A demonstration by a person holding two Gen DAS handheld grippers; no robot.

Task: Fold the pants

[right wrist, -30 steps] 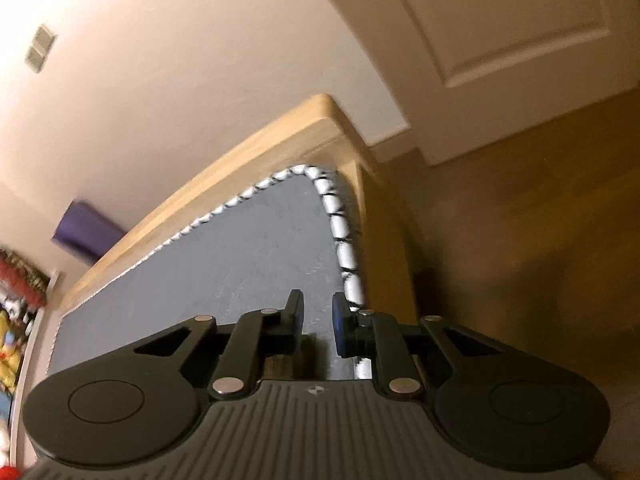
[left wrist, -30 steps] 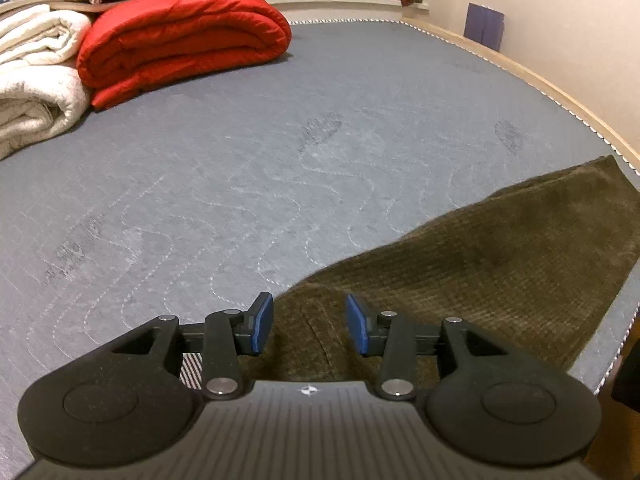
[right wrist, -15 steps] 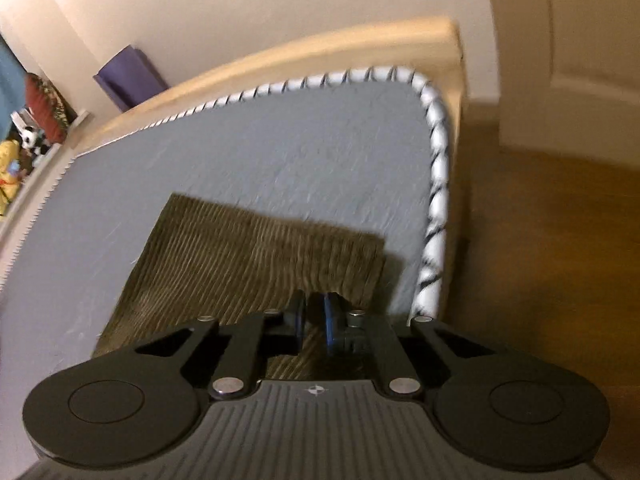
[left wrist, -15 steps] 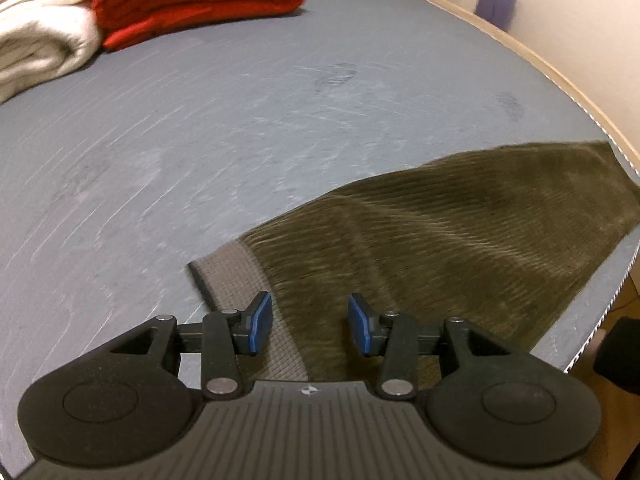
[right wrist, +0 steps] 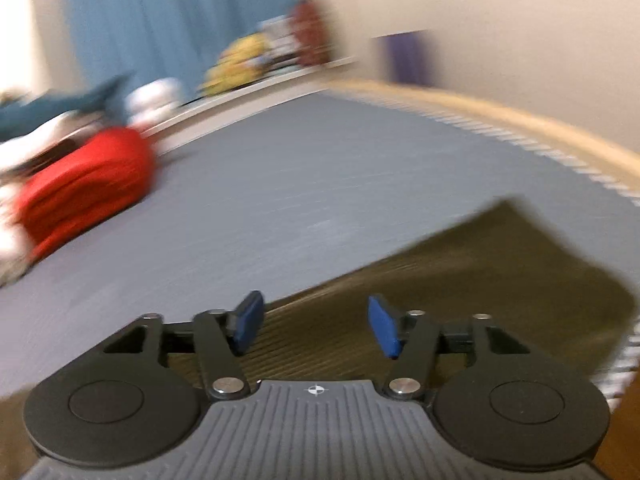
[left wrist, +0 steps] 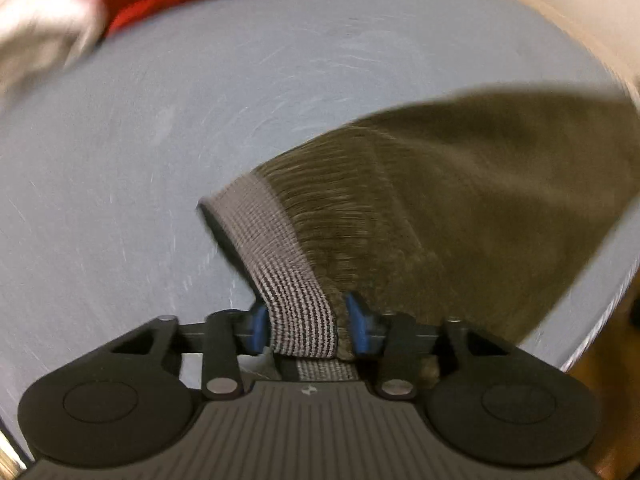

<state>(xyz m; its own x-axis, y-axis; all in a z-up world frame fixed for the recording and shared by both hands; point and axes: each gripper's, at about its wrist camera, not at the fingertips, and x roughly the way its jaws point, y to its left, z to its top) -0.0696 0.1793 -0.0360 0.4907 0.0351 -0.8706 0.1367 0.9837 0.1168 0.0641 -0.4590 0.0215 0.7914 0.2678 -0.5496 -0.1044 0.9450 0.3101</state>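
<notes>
Grey quilted mattress (left wrist: 248, 128) fills both views, wooden bed frame (right wrist: 532, 116) along its far side edge. Olive corduroy pants (left wrist: 500, 200) lie spread flat near the mattress's front edge, reaching toward the edge with the white stitched piping. Grey ribbed waistband (left wrist: 276, 248) is lifted off the mattress at one end, pulled up into the left gripper (left wrist: 306, 322). Left gripper jaws have just been closing; blue pads (left wrist: 256, 326) sit against either side of the bunched waistband, so it has hold of the pants there. Right gripper (right wrist: 316, 326) hovers over the pants' other part (right wrist: 500, 276); jaws have just been opening, stand wide apart, nothing between them, corduroy only showing below. Red folded quilt (right wrist: 84, 184) at the far end of the mattress, white blankets (left wrist: 44, 36) beside it, both blurred. Blue curtain (right wrist: 180, 16) and a row of plush toys (right wrist: 240, 60) on a ledge behind the bed, too blurred for detail. Purple object (right wrist: 408, 56) against the wall.
</notes>
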